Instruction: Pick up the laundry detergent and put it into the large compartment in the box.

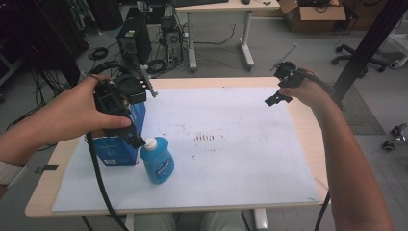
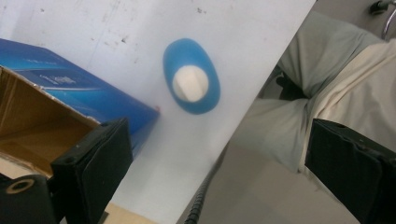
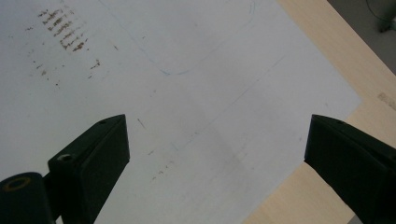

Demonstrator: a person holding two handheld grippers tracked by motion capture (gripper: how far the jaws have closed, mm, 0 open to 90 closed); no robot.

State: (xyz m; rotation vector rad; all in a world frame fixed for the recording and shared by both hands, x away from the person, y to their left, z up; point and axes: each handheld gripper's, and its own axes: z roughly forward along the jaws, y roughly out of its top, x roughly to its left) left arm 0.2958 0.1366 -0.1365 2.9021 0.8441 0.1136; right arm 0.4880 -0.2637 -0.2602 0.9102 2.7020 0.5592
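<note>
Item 1: blue bottle (image 2: pixel 191 77), upright beside the blue box (image 2: pixel 88 95); we see it beyond the left gripper (image 2: pixel 215 168), jaws wide, nothing held.

A light wooden desk (image 1: pixel 308 125) is covered by a large white sheet (image 1: pixel 231 159) marked with faint brown smudges. Beyond it, a grey floor (image 1: pixel 269 53) is strewn with black cables (image 1: pixel 98 52), and computer towers (image 1: pixel 133 41) are set beside a second white-legged table (image 1: pixel 226 6). A cardboard box (image 1: pixel 312 14) and the wheeled base of an office chair (image 1: pixel 358 60) are seen at the far right.
</note>
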